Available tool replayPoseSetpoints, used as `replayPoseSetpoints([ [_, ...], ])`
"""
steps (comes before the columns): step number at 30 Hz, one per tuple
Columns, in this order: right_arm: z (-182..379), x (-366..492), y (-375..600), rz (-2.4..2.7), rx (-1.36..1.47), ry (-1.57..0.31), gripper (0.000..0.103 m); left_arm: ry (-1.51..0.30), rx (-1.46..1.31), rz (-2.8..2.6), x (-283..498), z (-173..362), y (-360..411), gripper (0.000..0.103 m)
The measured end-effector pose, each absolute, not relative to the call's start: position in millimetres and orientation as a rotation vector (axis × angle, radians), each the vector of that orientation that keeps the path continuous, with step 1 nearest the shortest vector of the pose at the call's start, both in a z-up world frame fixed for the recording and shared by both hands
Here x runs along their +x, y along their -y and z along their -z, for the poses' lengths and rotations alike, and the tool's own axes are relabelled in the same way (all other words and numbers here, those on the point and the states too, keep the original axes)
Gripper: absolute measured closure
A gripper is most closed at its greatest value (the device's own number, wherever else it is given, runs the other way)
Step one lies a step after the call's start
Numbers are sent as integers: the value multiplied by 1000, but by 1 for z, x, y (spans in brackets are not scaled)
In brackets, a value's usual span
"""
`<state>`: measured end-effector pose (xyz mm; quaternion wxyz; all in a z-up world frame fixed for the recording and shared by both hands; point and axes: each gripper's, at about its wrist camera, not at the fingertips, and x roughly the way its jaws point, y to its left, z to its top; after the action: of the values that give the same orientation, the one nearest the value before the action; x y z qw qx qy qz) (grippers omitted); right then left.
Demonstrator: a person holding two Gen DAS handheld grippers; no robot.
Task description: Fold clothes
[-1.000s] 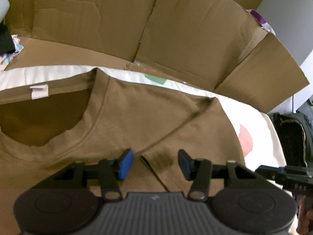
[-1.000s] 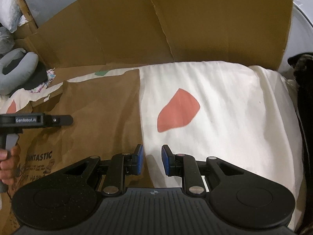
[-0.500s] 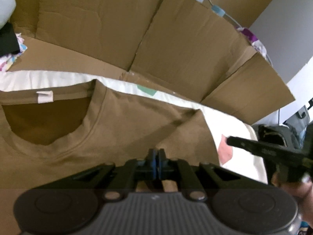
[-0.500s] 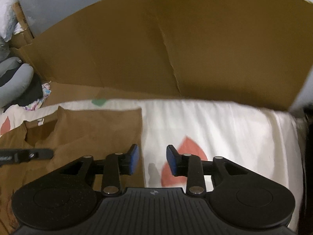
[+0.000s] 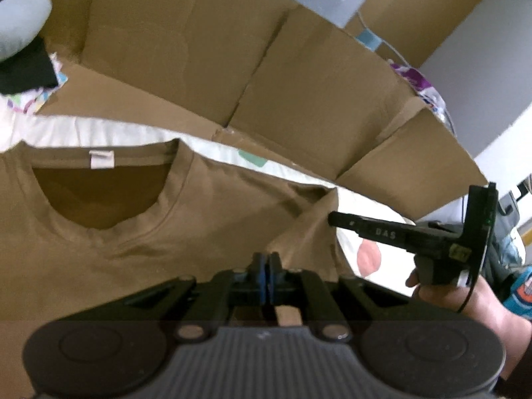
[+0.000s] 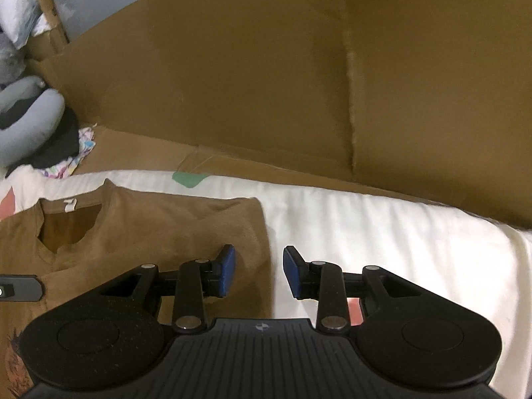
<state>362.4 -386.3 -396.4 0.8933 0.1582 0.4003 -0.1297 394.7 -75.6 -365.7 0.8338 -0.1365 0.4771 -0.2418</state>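
a: where's the shirt (image 5: 206,219)?

b: flat on the sheet (image 6: 382,232), collar toward the cardboard (image 5: 299,99) at its far edge, right sleeve folded in.

a: and the tongs?

b: the left gripper (image 5: 265,267) is pinched shut on a fold of the shirt. the right gripper (image 6: 259,274) hangs spread over the shirt's right edge, holding nothing.

a: so mid-fold?

b: looks so. next the right needs its own hold on that edge, i'd guess.

Matt brown cloth T-shirt (image 5: 206,219) on smooth cream cloth sheet (image 6: 382,232); matt cardboard walls (image 6: 266,83) behind.
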Motion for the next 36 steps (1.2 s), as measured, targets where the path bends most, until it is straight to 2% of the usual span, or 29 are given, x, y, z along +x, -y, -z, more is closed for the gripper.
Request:
replayPoseSetpoints([
  [19,420,401,391,355,220,-896,65,-1034,-276,433,411,398,72,101],
  [25,418,401,390,377,189,-906,73,-1051,-280,415,417,414,75,101],
  [28,418,401,386,400,177,-901,81,-1051,-282,409,420,420,77,101],
  [30,418,401,381,413,163,-899,90,-1058,-279,401,421,424,79,101],
  [36,413,404,389,370,198,-919,88,-1050,-263,397,421,421,79,101],
])
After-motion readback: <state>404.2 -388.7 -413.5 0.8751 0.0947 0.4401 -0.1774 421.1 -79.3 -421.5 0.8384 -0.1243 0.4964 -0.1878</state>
